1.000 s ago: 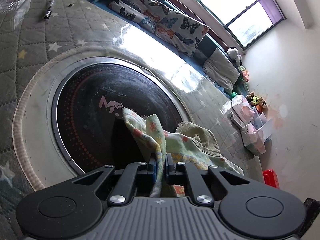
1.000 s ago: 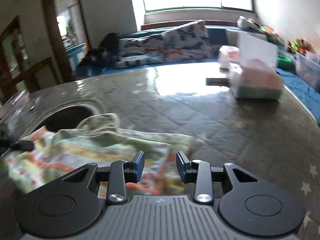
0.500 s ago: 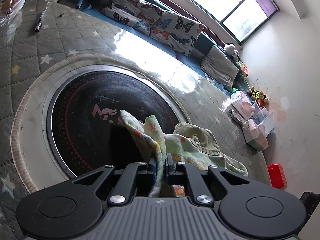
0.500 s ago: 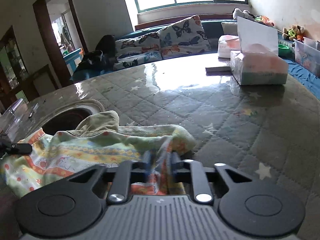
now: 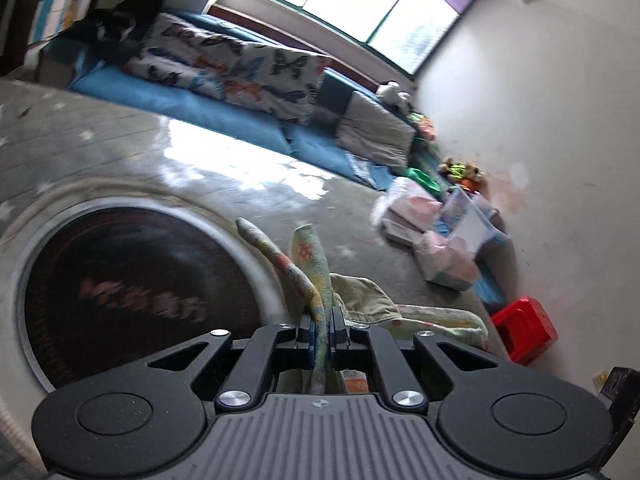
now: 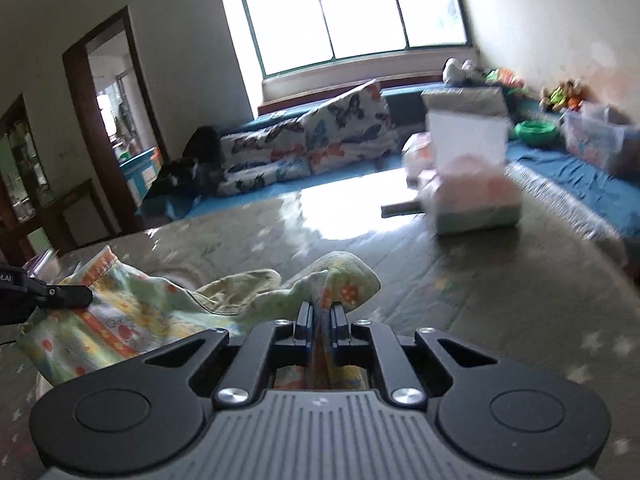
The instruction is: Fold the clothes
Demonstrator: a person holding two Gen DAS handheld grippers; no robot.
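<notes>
A small pale green garment (image 5: 362, 300) with orange and yellow prints lies on the quilted table cover, partly lifted. My left gripper (image 5: 322, 322) is shut on one edge of it; the cloth stands up between the pads. My right gripper (image 6: 321, 314) is shut on another corner of the same garment (image 6: 132, 312), which bunches up above the pads. In the right wrist view the left gripper (image 6: 60, 296) shows at the far left, holding the garment's other edge. The cloth hangs slack between the two grippers.
A round black glass hob (image 5: 128, 292) is set into the table at the left. Tissue boxes (image 6: 476, 196) stand on the table's far right side. A red stool (image 5: 524, 328) is on the floor. A blue bench with butterfly cushions (image 6: 312, 144) runs under the window.
My right gripper has shut on the garment's corner, having been open a second ago. Both grippers have lifted and tilted up, raising the cloth off the table.
</notes>
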